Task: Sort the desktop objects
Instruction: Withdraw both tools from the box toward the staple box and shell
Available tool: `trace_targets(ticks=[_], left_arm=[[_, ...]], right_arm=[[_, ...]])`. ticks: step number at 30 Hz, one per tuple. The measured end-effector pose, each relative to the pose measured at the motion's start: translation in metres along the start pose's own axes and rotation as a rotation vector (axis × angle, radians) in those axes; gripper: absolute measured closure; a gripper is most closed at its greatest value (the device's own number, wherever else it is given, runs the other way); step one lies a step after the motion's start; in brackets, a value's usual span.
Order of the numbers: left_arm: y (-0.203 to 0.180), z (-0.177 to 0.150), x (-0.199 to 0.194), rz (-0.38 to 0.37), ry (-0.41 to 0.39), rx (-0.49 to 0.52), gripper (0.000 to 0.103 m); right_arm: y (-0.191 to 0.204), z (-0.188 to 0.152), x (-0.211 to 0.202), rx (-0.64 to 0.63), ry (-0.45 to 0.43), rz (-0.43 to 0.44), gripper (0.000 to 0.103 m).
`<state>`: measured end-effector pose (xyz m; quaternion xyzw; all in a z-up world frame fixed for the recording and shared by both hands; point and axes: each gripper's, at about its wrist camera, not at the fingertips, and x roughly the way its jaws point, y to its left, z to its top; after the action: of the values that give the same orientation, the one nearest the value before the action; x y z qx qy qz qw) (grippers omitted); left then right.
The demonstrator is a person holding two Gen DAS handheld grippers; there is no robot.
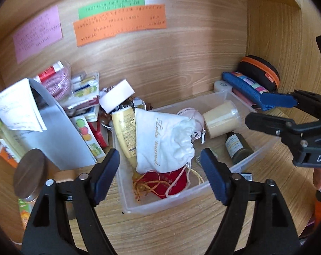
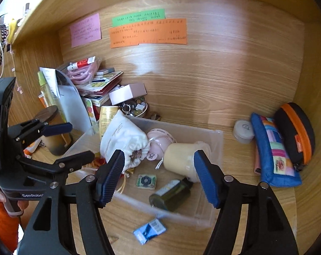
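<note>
A clear plastic bin [image 1: 203, 193] [image 2: 213, 136] sits on the wooden desk. It holds a white drawstring pouch [image 1: 164, 140] [image 2: 122, 140], a yellow tube [image 1: 125, 131], a cream jar [image 1: 221, 122] [image 2: 181, 156], a dark green bottle [image 1: 238, 147] [image 2: 171, 194], a red pouch [image 1: 166, 183] and a pink round case [image 2: 160, 138]. My left gripper [image 1: 160, 174] [image 2: 54, 142] is open and empty over the bin's near-left part. My right gripper [image 2: 159, 176] [image 1: 275, 108] is open and empty above the bin.
A pile of boxes, cards and papers [image 1: 82, 102] [image 2: 96, 85] lies at the left with a lidded jar [image 1: 30, 173] [image 2: 52, 131]. A blue pencil case [image 2: 275, 150] [image 1: 249, 89], a black-orange case [image 2: 296, 131] and a small white pot [image 2: 243, 131] stand at the right. A blue packet [image 2: 149, 230] lies before the bin.
</note>
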<state>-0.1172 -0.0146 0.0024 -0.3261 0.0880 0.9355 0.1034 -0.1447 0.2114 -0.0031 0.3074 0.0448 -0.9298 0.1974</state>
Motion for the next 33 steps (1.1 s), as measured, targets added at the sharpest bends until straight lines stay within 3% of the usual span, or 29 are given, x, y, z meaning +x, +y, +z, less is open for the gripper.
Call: trace_targets(ticks=[5,7,12,25,33], left_arm=[[-0.01,-0.007,-0.02,0.018,-0.026,0.021,0.018],[-0.015,-0.01,-0.026,0.031,-0.037,0.026,0.01],[-0.022,-0.02,-0.038,0.026,-0.042,0.03,0.01],[-0.046,-0.068,-0.024,-0.023,0.074,0.012,0.01],[-0.063,-0.091,-0.016,-0.067,0.126,0.015,0.01]], right_arm=[[0.004,-0.016,-0.017,-0.003,0.003,-0.018,0.039],[0.004,-0.023,-0.022,0.002,0.007,-0.021,0.039],[0.002,-0.041,-0.031,0.018,0.026,-0.026,0.039],[-0.004,-0.091,-0.02,0.074,0.131,-0.037,0.039],[-0.007,-0.109,-0.02,0.101,0.153,-0.012,0.039]])
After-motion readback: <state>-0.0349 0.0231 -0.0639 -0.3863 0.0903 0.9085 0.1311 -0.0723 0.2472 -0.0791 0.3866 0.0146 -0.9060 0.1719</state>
